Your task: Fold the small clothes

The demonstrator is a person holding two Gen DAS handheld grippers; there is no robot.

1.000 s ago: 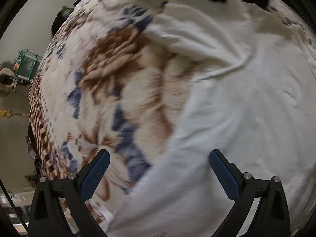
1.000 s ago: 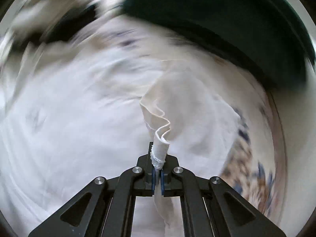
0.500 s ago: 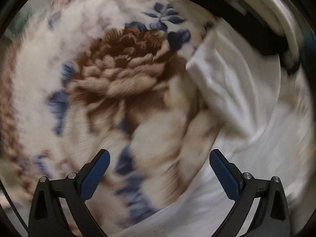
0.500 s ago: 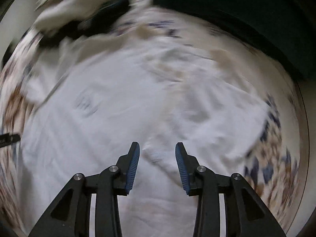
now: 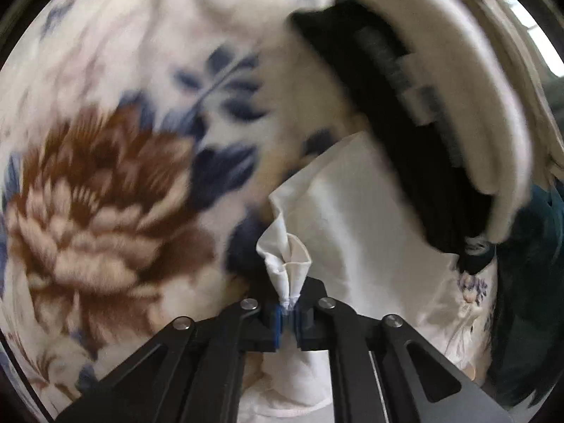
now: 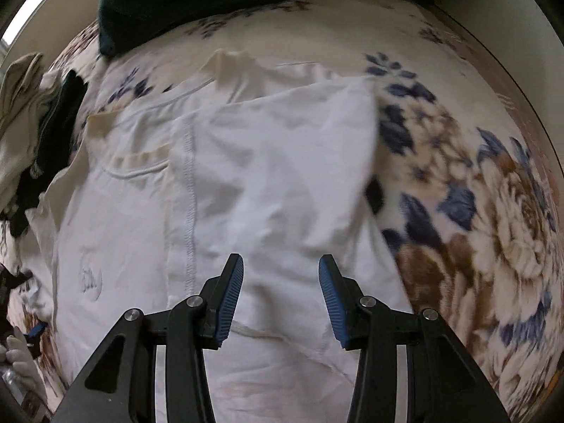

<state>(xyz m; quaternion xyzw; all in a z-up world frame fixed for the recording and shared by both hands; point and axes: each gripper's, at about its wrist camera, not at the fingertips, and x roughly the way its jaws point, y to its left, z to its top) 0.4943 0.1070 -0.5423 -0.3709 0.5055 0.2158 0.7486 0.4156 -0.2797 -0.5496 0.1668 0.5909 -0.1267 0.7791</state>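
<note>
Left gripper (image 5: pixel 289 312): jaws pinched tight on a bunched corner of the white garment (image 6: pixel 275 176). Garment lies spread on floral blanket (image 6: pixel 476 194), right part folded over. Right gripper (image 6: pixel 281 296): jaws part-way apart, opening, nothing pinched; garment beneath. Dark clothes (image 6: pixel 53 134) far left.

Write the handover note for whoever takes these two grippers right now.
Left gripper: shut on a bunched corner of the white garment.
Right gripper: empty, fingers opening above the garment.
Garment lies on the floral blanket, one side already folded over, its stitched hem running down the middle.
Pile of other clothes beside it, blurred.
Left to do: likely fold the left-held side across, then finish the fold.
</note>
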